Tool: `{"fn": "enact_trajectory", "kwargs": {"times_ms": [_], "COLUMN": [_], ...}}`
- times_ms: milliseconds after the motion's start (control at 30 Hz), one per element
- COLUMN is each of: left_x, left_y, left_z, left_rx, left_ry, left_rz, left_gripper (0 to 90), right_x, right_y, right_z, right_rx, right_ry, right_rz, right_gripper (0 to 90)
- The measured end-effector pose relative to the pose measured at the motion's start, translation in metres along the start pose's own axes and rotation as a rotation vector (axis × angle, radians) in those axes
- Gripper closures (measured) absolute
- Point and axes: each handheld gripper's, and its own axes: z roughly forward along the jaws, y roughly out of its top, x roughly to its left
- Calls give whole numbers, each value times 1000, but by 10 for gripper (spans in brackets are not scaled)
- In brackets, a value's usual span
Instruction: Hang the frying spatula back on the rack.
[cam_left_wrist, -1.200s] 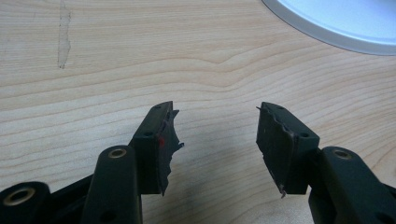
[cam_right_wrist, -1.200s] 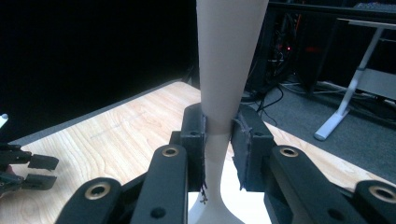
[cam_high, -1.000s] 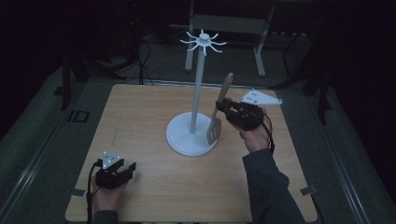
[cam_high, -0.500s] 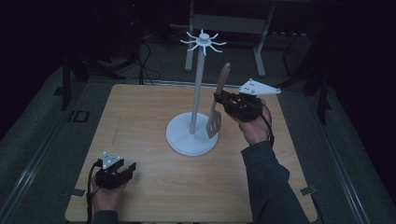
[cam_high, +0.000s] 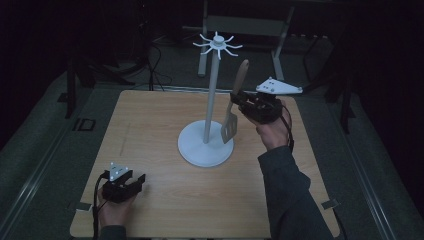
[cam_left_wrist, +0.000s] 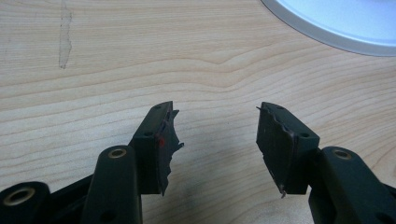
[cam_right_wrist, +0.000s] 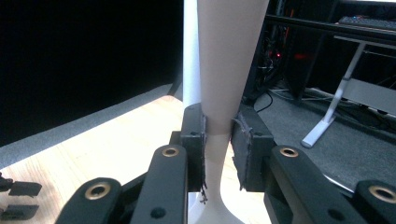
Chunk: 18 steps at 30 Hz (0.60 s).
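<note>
A white utensil stand (cam_high: 212, 95) with hooked arms at its top (cam_high: 218, 44) rises from a round base (cam_high: 200, 152) in the middle of the wooden table. My right gripper (cam_high: 239, 100) is shut on a spatula (cam_high: 230, 125), just right of the pole. The wooden handle points up and the slotted blade hangs over the base. In the right gripper view the pads pinch the handle (cam_right_wrist: 229, 60) at its neck, with the pole (cam_right_wrist: 190, 51) behind it. My left gripper (cam_high: 136, 181) rests open on the table at the front left, its jaws (cam_left_wrist: 215, 135) holding nothing.
The table (cam_high: 150, 125) has bare wood around the stand's base (cam_left_wrist: 345, 23). Behind the far edge stand a desk frame (cam_high: 280, 30) and cables on a grey floor. The floor drops away to the left and right of the table.
My right gripper has lifted the spatula a little higher beside the pole. The left gripper has stayed put.
</note>
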Motion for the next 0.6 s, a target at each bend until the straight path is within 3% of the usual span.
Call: {"fn": "enact_trajectory", "kwargs": {"times_ms": [233,600], "left_x": [0,0], "left_y": [0,0], "left_z": [0,0], "left_rx": [0,0], "left_ry": [1,0], "left_rz": [1,-1], "left_gripper": [469,469], "right_x": [-3,-3], "right_y": [7,15], "right_z": [-2,4], "right_rx": [-15,12], "right_ry": [-1,-2], "right_rz": [12,14], "right_gripper": [755,754]}}
